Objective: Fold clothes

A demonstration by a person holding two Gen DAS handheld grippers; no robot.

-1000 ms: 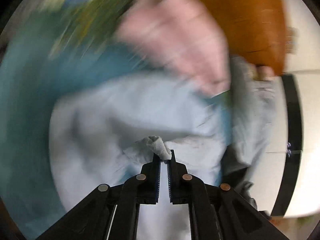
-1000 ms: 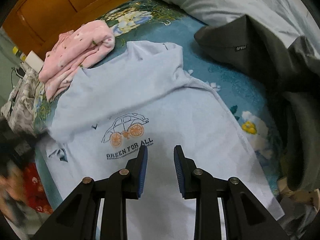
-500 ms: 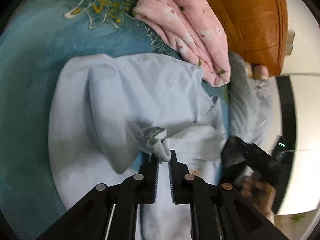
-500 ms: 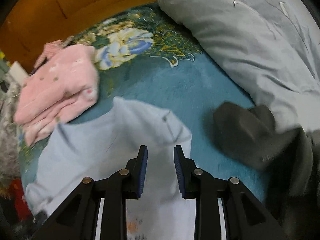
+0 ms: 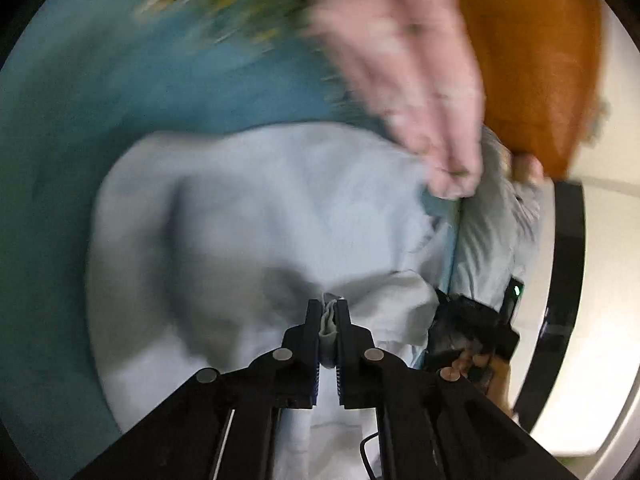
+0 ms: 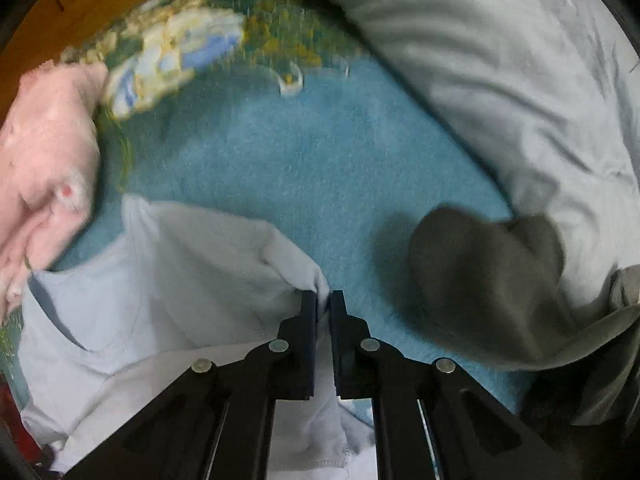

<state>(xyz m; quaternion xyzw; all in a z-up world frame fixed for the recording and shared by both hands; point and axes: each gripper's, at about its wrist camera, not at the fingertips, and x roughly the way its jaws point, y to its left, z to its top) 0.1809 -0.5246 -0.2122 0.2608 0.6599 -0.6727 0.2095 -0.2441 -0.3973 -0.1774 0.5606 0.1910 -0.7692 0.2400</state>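
The left gripper (image 5: pixel 329 312) is clamped on a bunched fold of the pale blue T-shirt (image 5: pixel 248 216), with cloth showing between its narrow jaws. The right gripper (image 6: pixel 323 305) is closed on another edge of the same shirt (image 6: pixel 168 280), pinching a peak of fabric. The shirt is rumpled and partly doubled over, spread on the teal blanket (image 6: pixel 304 168) that covers the bed. In the left wrist view, a person's hand (image 5: pixel 476 364) around a dark device sits just beside the shirt, at the bed's edge.

Beyond the shirt lies open teal blanket, then the floral pattern (image 6: pixel 180 56) toward the wooden headboard (image 5: pixel 532 52). A pink garment (image 6: pixel 44 160) touches the shirt's far corner. A dark grey garment (image 6: pixel 488 276) lies apart from the shirt, against a pale grey quilt (image 6: pixel 500 72).
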